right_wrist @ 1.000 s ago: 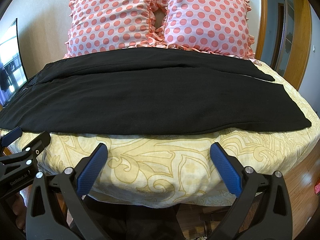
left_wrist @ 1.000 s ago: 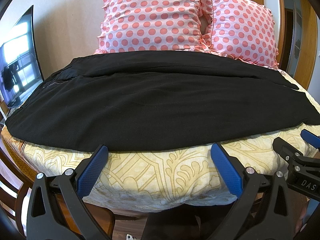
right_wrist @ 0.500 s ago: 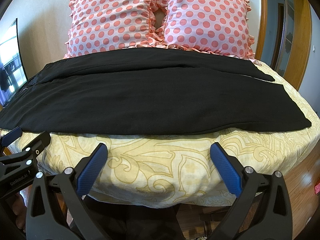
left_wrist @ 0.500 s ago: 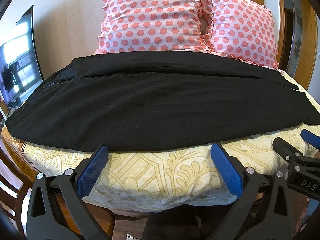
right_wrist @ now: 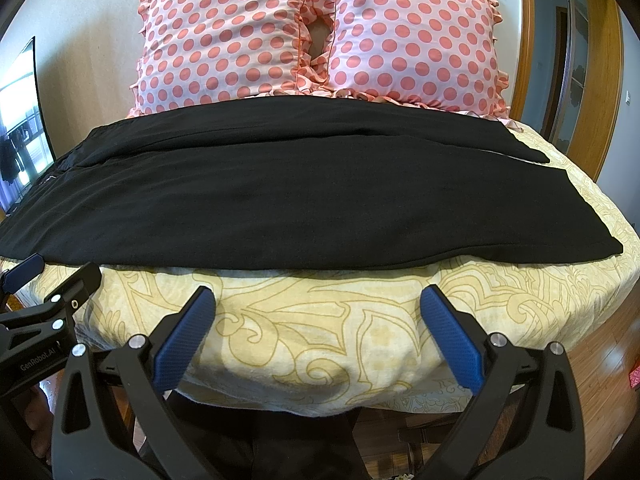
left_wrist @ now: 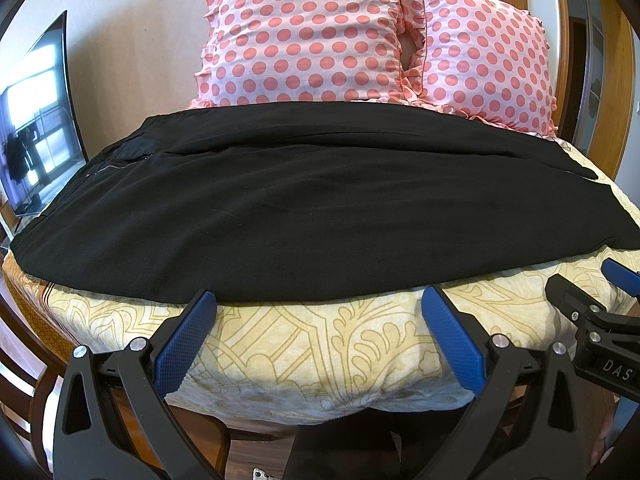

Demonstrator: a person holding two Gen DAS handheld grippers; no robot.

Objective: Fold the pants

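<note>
Black pants (left_wrist: pixel 312 204) lie flat across the bed, waistband at the left, leg ends at the right; they also show in the right wrist view (right_wrist: pixel 280 200). My left gripper (left_wrist: pixel 320 300) is open and empty, held just short of the pants' near edge. My right gripper (right_wrist: pixel 318 296) is open and empty, a little below the near edge of the pants, over the bedsheet. Each gripper shows at the edge of the other's view: the right gripper (left_wrist: pixel 616 280) and the left gripper (right_wrist: pixel 44 276).
The bed has a yellow patterned sheet (left_wrist: pixel 320 348). Two pink polka-dot pillows (left_wrist: pixel 304 36) (right_wrist: pixel 412 32) stand at the headboard behind the pants. A TV screen (left_wrist: pixel 36 120) is at the left. Wooden floor (right_wrist: pixel 608 380) lies to the right of the bed.
</note>
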